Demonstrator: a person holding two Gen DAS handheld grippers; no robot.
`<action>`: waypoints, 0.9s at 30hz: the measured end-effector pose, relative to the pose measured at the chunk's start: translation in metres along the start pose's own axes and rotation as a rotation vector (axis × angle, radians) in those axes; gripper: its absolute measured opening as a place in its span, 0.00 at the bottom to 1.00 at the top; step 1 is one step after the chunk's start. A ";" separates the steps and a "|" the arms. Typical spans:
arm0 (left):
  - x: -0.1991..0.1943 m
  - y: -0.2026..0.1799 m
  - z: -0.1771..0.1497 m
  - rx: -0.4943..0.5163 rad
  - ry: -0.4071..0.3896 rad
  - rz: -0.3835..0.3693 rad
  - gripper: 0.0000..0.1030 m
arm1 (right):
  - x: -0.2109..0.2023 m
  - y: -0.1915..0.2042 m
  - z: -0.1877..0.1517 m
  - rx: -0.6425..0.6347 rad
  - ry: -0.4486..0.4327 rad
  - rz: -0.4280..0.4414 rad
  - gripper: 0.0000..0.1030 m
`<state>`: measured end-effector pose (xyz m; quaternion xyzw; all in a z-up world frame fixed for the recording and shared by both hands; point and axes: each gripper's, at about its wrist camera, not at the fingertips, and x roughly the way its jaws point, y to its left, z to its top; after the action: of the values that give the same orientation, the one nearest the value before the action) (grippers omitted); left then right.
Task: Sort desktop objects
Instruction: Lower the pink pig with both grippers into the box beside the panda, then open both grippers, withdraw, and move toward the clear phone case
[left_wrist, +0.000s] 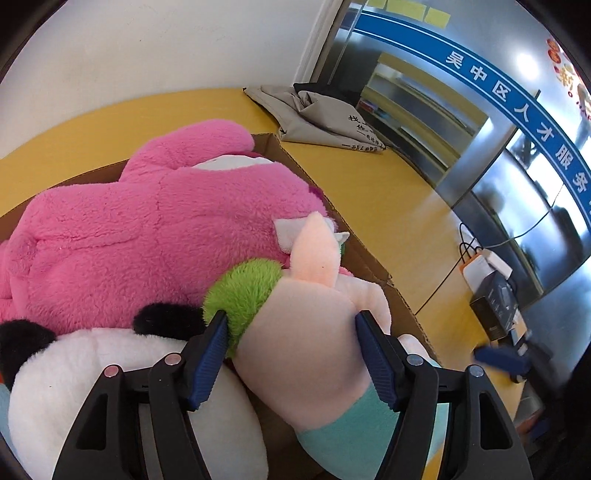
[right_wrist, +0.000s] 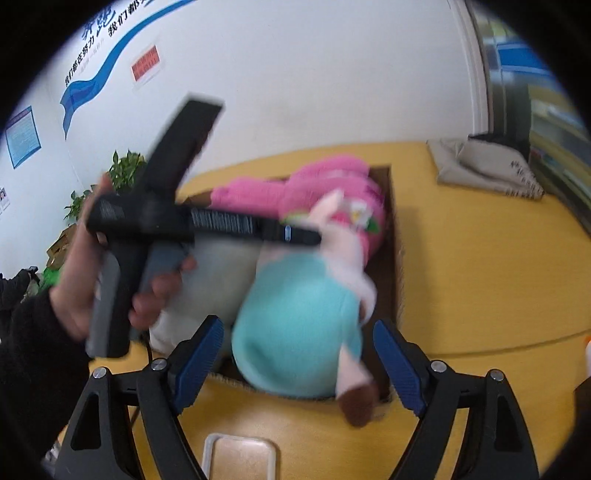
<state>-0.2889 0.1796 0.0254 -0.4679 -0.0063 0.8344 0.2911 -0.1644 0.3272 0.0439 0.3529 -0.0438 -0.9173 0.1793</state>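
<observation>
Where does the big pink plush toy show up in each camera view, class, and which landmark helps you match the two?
Left wrist view: the big pink plush toy fills the left-centre, lying in the cardboard box.
Right wrist view: it sits upper centre, at the far end of the box.
Shared landmark: the folded grey bag on the yellow table.

Bright, even indoor light; glare streaks the glass wall (left_wrist: 517, 155). Fisheye bending and black corners in both views; the right wrist view is motion-blurred.
</observation>
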 end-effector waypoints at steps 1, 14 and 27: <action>-0.002 0.001 0.000 -0.010 -0.004 -0.003 0.72 | 0.007 0.000 0.006 -0.015 0.020 -0.018 0.82; -0.004 0.010 0.007 -0.006 -0.007 0.171 0.43 | 0.049 0.015 -0.018 -0.020 0.171 -0.060 0.72; -0.063 0.014 -0.015 -0.084 -0.104 0.142 0.80 | -0.021 0.067 -0.032 -0.052 0.003 -0.111 0.84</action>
<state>-0.2594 0.1334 0.0619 -0.4351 -0.0230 0.8752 0.2104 -0.1086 0.2734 0.0468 0.3515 0.0001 -0.9260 0.1373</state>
